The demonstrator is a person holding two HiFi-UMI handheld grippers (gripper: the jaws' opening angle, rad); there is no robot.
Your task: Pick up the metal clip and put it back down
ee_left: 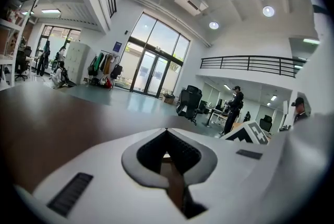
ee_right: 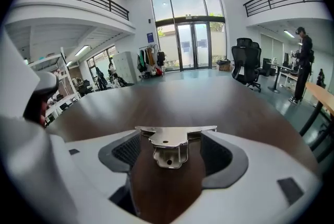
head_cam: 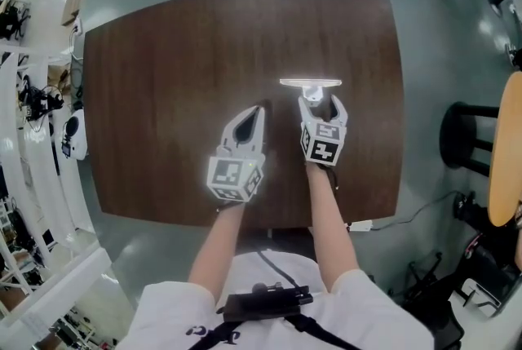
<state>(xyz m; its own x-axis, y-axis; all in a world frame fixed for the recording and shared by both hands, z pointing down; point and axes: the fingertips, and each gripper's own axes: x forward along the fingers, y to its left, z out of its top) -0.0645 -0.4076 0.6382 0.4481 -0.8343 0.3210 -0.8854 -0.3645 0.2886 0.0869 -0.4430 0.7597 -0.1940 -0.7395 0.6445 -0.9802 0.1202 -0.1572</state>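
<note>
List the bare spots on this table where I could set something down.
Bare: the far half of the table beyond the clip, the whole left side beside the left gripper, and a strip right of the right gripper. Crowded: near middle, where both grippers sit side by side and the clip lies between the right gripper's open jaws.

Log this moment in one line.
right gripper: open | clip: on table, between its fingers, not gripped | left gripper: shut, empty
</note>
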